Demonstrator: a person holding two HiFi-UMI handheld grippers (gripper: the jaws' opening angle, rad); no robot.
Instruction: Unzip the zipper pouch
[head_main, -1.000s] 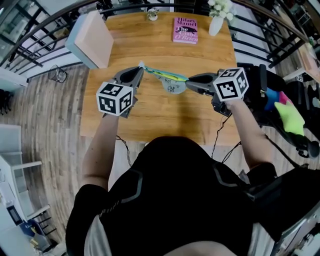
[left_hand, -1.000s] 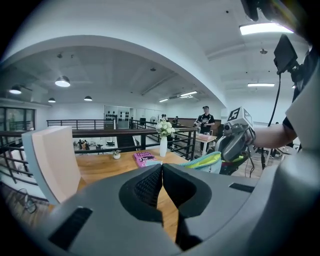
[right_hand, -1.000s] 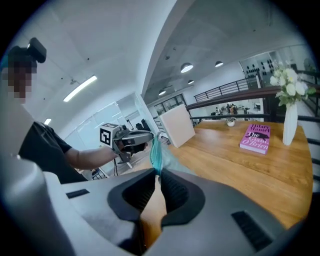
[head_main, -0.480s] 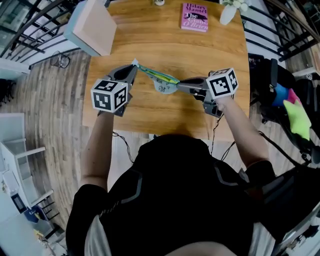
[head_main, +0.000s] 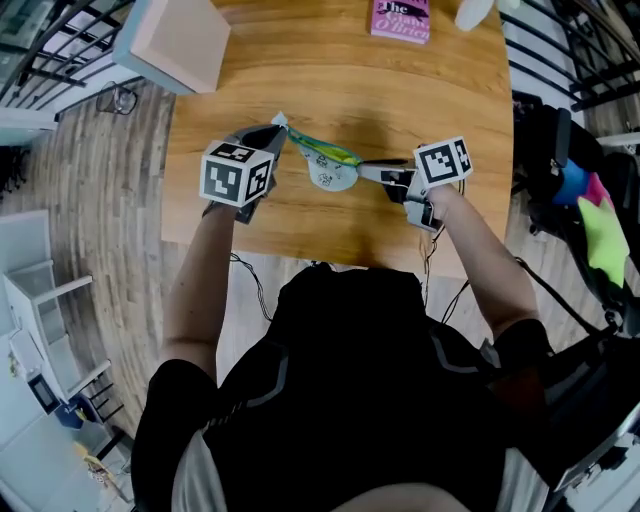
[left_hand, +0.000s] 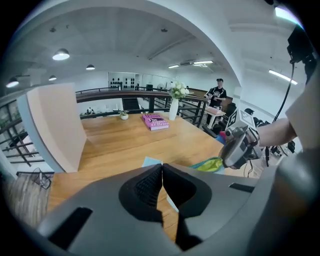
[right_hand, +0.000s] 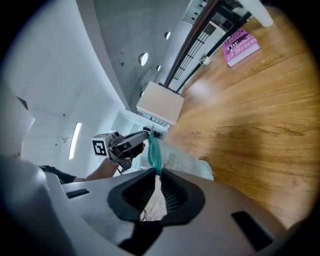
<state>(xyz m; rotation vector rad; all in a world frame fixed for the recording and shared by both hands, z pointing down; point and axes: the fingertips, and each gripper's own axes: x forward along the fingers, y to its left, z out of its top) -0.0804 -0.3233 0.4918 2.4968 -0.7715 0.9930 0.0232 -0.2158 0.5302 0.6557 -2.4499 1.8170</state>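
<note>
The zipper pouch, pale with a green-teal zipper edge, hangs stretched above the wooden table between both grippers. My left gripper is shut on its far-left corner; in the left gripper view a light blue corner pokes out past the closed jaws, and the green edge leads to the right gripper. My right gripper is shut on the zipper end; in the right gripper view the teal zipper strip runs into its jaws, and the left gripper holds the far end.
A pink book and a white vase lie at the table's far edge. A pale boxy panel stands at the far left corner. A black chair with bright items is right of the table. A person stands far off.
Both grippers keep their hold on the pouch. The two grippers look slightly closer together, and the table has slid upward in the head view as the head moved.
</note>
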